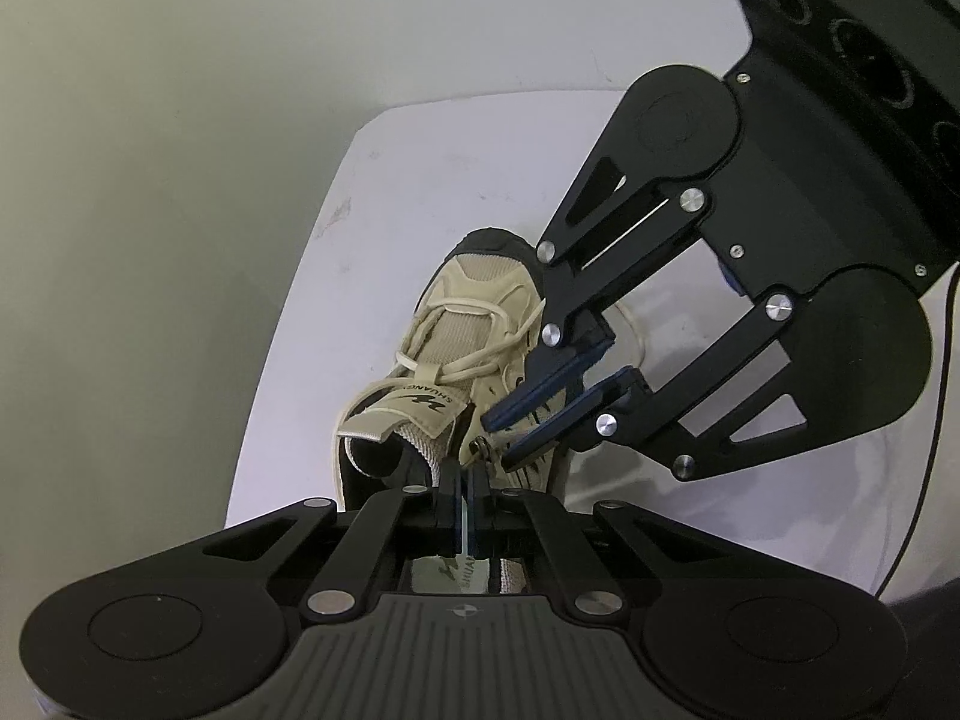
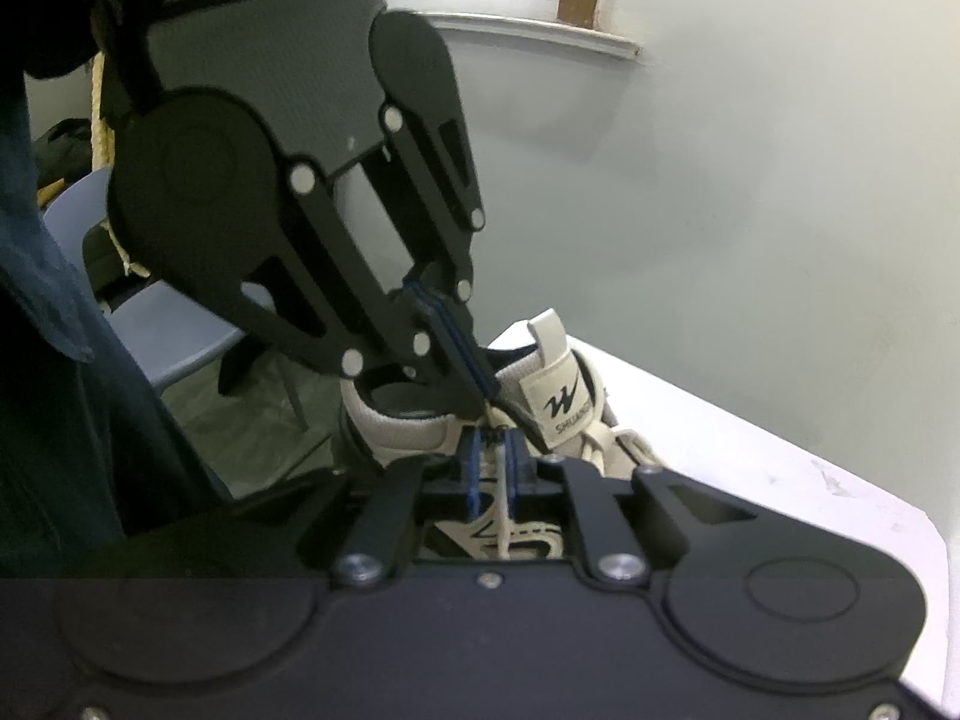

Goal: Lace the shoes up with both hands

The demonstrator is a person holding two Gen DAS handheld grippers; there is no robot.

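A beige mesh sneaker [image 1: 456,312] with a black toe cap lies on the white table [image 1: 420,180], its cream lace [image 1: 456,366] threaded through the lower eyelets. My left gripper [image 1: 465,477] is at the shoe's collar, shut on a thin stretch of lace. My right gripper [image 1: 498,441] reaches in from the right to an upper eyelet, its blue pads a small gap apart. In the right wrist view the sneaker [image 2: 564,396] shows its logo tongue. The lace [image 2: 501,498] runs loosely between the pads of my right gripper [image 2: 492,468]. The left gripper [image 2: 487,396] pinches the lace just above.
The table's edge [image 2: 750,462] runs close behind the shoe, with a pale wall beyond. A grey-blue chair [image 2: 180,336] stands off the table's left side. A person's dark blue sleeve [image 2: 60,360] fills the left. A black cable [image 1: 924,450] hangs at the right.
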